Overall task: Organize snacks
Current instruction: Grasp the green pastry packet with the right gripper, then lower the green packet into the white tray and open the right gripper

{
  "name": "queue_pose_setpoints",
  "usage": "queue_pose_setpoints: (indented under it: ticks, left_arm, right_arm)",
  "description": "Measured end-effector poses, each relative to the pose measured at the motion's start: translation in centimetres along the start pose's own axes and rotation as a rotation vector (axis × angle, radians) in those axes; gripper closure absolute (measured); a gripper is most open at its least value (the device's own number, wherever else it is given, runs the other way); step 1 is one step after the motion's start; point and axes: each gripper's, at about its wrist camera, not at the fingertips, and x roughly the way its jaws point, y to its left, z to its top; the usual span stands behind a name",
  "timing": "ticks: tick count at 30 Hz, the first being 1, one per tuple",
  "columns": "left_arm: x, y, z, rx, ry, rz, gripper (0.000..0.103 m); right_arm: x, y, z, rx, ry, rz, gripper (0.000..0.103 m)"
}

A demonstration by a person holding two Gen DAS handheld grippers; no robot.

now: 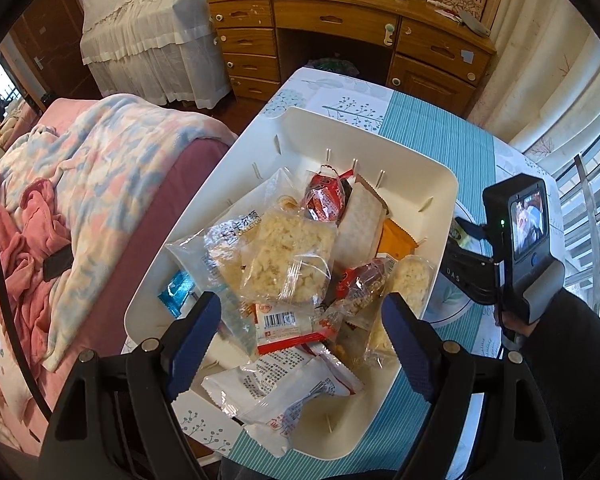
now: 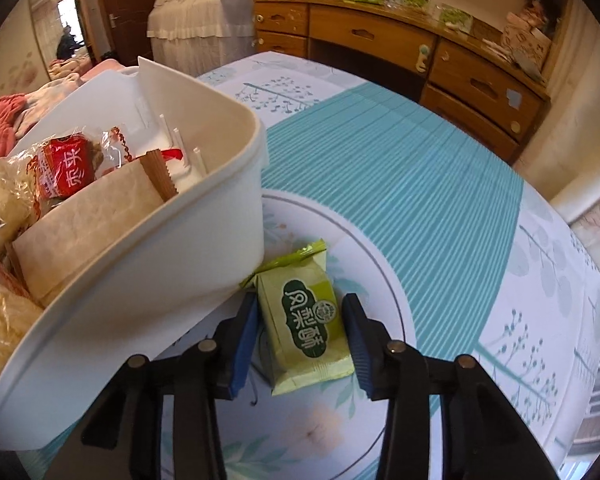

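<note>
A white plastic basket on the table holds several wrapped snacks: a clear-wrapped rice cake, red packets, a white packet. My left gripper is open and hovers above the basket's near end, empty. In the right wrist view the basket stands at the left. A green snack packet lies flat on the table beside it. My right gripper is open with one finger on each side of the green packet, close to it without clamping it.
The table carries a teal-striped and floral cloth. A bed with a pink and blue blanket lies left of the table. A wooden desk with drawers stands behind. The right hand-held gripper's body shows right of the basket.
</note>
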Motion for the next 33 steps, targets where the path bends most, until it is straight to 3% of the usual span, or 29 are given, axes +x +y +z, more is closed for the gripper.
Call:
queue_pose_setpoints:
  ticks: [8, 13, 23, 33]
  left_arm:
    - [-1.0, 1.3, -0.3, 0.003, 0.006, 0.002, 0.021]
    - [-0.9, 2.3, -0.1, 0.025, 0.034, -0.017, 0.022]
    - [-2.2, 6.1, -0.2, 0.145, 0.019, -0.154, 0.022]
    - [-5.0, 11.9, 0.2, 0.315, -0.075, -0.288, 0.022]
  right_arm:
    - [-2.5, 1.1, -2.8, 0.084, 0.087, -0.022, 0.062]
    - [-5.6, 2.5, -4.3, 0.151, 0.085, -0.028, 0.062]
    - [-10.9, 7.2, -3.3, 0.261, 0.040, -0.124, 0.062]
    - [-13.4, 14.1, -0.9, 0.389, -0.038, -0.158, 0.062]
